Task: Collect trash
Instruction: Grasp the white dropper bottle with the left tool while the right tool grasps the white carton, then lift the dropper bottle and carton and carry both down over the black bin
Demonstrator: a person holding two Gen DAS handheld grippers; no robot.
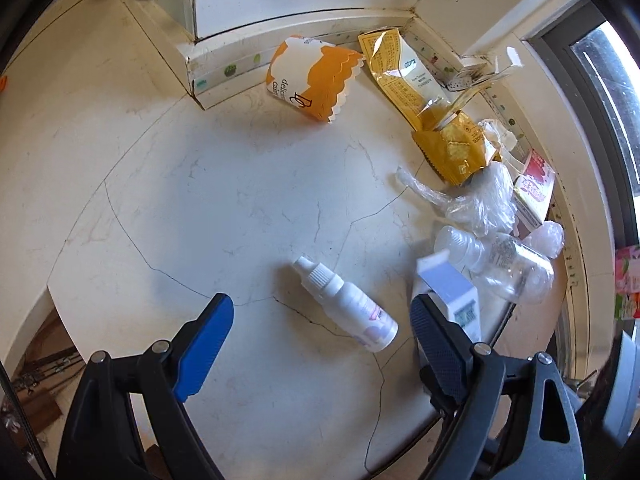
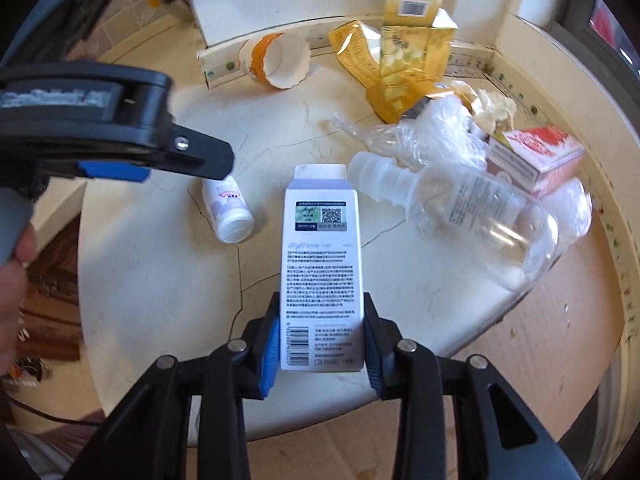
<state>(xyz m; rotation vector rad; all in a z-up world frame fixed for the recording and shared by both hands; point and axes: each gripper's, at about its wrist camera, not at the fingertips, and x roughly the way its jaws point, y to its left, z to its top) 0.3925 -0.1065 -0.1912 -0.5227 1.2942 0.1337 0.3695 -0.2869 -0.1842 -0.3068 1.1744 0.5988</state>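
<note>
My right gripper [image 2: 322, 344] is shut on a white and lilac carton box [image 2: 322, 264], held above the round marble table [image 2: 160, 280]. The box also shows in the left wrist view [image 1: 452, 292]. My left gripper [image 1: 320, 320] is open above a small white dropper bottle [image 1: 348, 304], which lies on its side between its fingers. The left gripper shows in the right wrist view [image 2: 132, 160], over the same bottle [image 2: 230, 212].
Trash lies at the table's back and right: an orange paper cup [image 1: 312, 80], yellow wrappers [image 1: 404, 76], clear plastic film [image 1: 476, 196], a clear bottle [image 1: 504, 264], a red box [image 1: 534, 194]. Yellow cartons [image 2: 412, 36] stand at the back. Cardboard [image 2: 540, 340] lies below.
</note>
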